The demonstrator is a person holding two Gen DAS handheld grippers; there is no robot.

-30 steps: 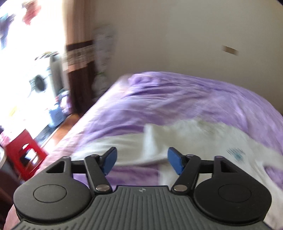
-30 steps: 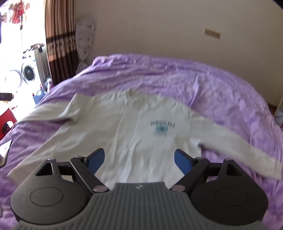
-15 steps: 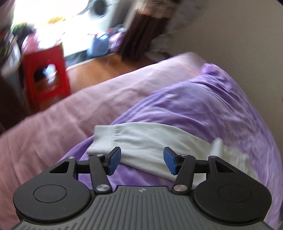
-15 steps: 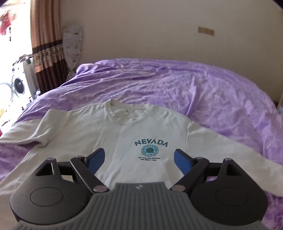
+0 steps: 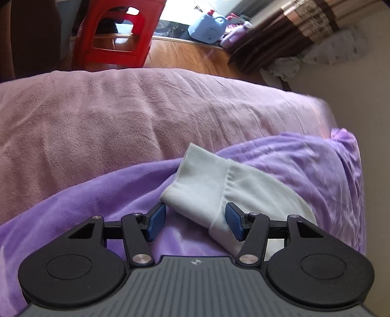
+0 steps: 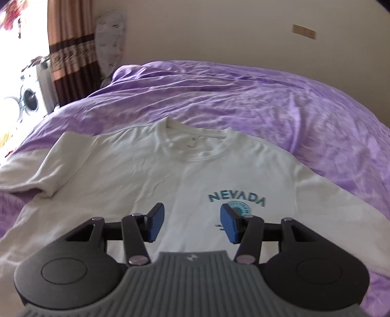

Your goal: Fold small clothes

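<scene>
A white long-sleeved shirt (image 6: 170,175) with a teal "NEVADA" print lies flat, front up, on a purple bedspread (image 6: 268,97). In the left wrist view its sleeve cuff (image 5: 202,180) lies near the bed's side edge. My left gripper (image 5: 193,223) is open and low over the cuff, whose lower corner sits between the blue fingertips (image 5: 156,219). My right gripper (image 6: 192,224) is open and empty above the shirt's chest, just left of the print.
A pink blanket (image 5: 121,114) covers the bed's side beyond the cuff. On the wooden floor stand a red plastic stool (image 5: 114,34) and a blue jug (image 5: 209,23). A washing machine (image 6: 29,95) and curtains (image 6: 70,48) stand left of the bed.
My left gripper swung left and down from the shirt's body along the sleeve to its cuff. My right gripper moved closer over the shirt's chest and its jaws narrowed a little.
</scene>
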